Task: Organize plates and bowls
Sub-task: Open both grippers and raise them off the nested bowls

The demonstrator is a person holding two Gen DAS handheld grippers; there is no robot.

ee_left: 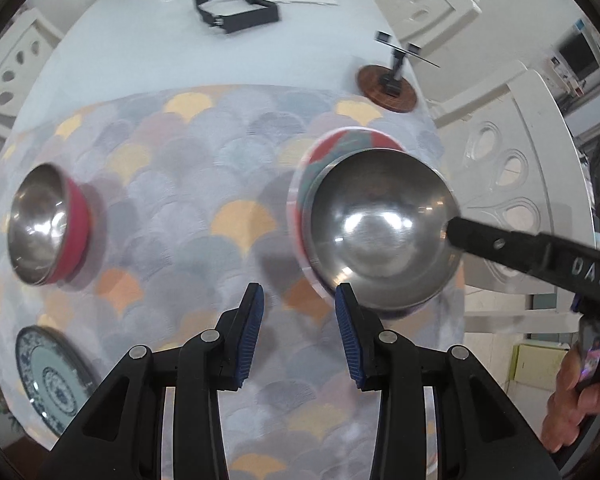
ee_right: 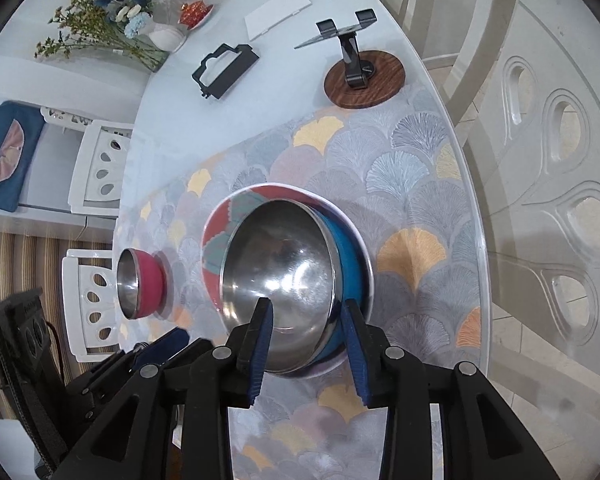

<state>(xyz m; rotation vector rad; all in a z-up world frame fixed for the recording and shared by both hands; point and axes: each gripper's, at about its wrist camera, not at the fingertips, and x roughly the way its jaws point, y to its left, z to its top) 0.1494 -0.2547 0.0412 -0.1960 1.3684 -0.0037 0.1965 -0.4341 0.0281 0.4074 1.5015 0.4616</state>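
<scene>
A steel bowl with a blue outside (ee_right: 280, 264) sits on a red and teal patterned plate (ee_right: 220, 228), on the scallop-patterned mat. My right gripper (ee_right: 308, 340) straddles the bowl's near rim, one pad inside and one outside, with a gap showing, so it is open. In the left wrist view the same bowl (ee_left: 380, 224) has a right gripper finger (ee_left: 500, 242) at its right rim. My left gripper (ee_left: 300, 320) hangs open over the bare mat, just left of the bowl. A red bowl with a steel inside (ee_left: 48, 224) stands at the left. A blue and white plate (ee_left: 52, 376) lies at the lower left.
A phone stand on a round wooden base (ee_right: 364, 80) stands beyond the mat, with a black frame (ee_right: 224, 68) and a white card (ee_right: 278, 12) farther back. A flower vase (ee_right: 164, 36) is at the far end. White chairs (ee_right: 100, 164) surround the table; its edge (ee_right: 476, 240) runs close on the right.
</scene>
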